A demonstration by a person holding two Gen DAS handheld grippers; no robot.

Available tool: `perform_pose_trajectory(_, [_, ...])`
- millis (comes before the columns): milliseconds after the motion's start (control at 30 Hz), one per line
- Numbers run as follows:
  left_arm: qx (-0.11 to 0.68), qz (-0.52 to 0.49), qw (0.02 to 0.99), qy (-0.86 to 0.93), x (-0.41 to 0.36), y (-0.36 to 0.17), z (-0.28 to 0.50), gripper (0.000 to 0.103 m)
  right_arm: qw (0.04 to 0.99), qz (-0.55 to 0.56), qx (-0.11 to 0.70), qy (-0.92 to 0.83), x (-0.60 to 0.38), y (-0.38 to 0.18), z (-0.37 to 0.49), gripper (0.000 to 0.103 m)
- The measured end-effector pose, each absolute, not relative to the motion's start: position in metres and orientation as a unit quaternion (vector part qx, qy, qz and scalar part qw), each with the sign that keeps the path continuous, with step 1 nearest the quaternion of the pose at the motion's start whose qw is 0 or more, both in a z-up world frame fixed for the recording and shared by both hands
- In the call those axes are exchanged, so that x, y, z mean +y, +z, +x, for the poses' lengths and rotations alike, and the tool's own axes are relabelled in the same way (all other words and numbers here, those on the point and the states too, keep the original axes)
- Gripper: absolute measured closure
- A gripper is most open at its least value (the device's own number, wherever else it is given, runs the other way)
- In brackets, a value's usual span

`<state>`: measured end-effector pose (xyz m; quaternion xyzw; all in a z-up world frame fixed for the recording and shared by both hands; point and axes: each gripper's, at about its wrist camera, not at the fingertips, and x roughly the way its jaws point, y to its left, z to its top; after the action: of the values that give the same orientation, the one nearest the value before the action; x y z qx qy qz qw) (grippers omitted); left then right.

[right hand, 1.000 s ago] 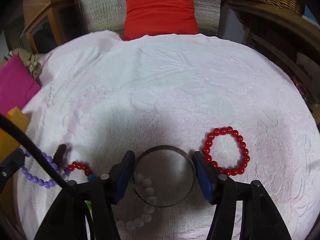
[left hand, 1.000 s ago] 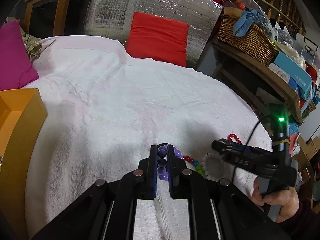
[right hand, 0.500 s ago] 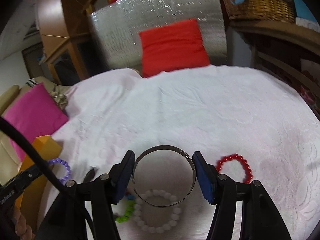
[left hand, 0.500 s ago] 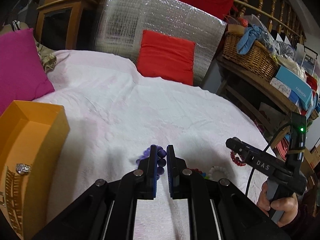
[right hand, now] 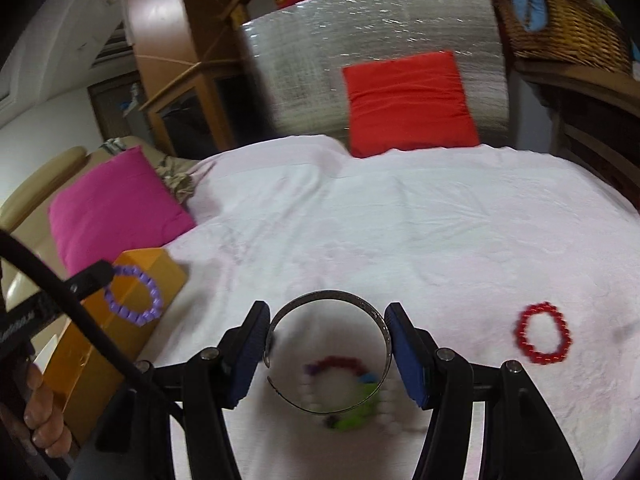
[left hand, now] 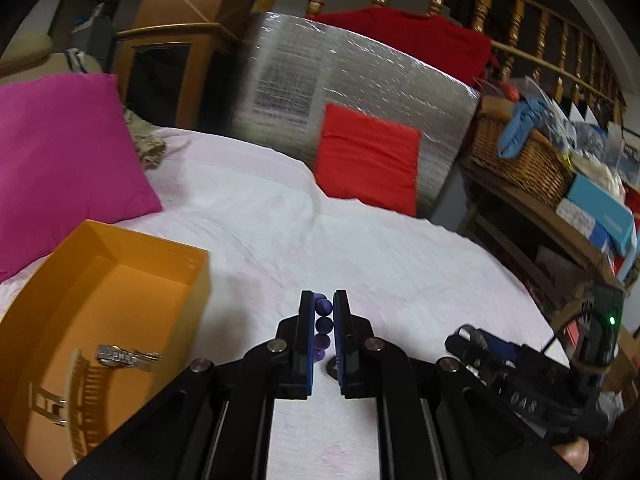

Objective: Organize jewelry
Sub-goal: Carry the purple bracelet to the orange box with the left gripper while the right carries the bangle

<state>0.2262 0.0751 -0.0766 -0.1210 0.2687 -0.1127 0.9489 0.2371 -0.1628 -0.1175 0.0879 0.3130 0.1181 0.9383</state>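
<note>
Both grippers loaded above the white-covered bed (right hand: 400, 232)
Left gripper (left hand: 323, 308) fingers clamp the purple beaded bracelet (right hand: 136, 296) near the open orange cardboard box (left hand: 100, 280) holding a silver metal watch (left hand: 128, 357); right gripper (right hand: 328, 344) fingers, half-spread, grip the thin metal bangle (right hand: 328, 300).

My right gripper (right hand: 326, 344) is clamped on a metal bangle (right hand: 329, 354), its pads pressing both sides. Under it, blurred bead bracelets (right hand: 344, 392) lie on the white cloth (right hand: 400, 220). A red bracelet (right hand: 544, 338) lies off to the right. At left my left gripper (right hand: 100, 276) holds a purple bracelet (right hand: 136, 298) in front of the orange box (right hand: 100, 344).
</note>
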Motion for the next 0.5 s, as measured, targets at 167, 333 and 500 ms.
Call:
perform_pose_trajectory(167, [0.249, -0.145, 0.954, -0.081, 0.109, -0.065, 0.219, 0.094, 0.933, 0.084, 0.307, 0.167, -0.115, -0.096, 0.248, 0.04])
perform_pose_trajectory(333, [0.242, -0.167, 0.954, -0.054, 0.146, -0.059, 0.21, 0.094, 0.923, 0.07, 0.309, 0.221, -0.055, -0.077, 0.271, 0.04])
perform_pose_trajectory(500, [0.256, -0.184, 0.949, -0.015, 0.186, -0.062, 0.2, 0.094, 0.906, 0.071, 0.321, 0.265, 0.003, -0.071, 0.292, 0.04])
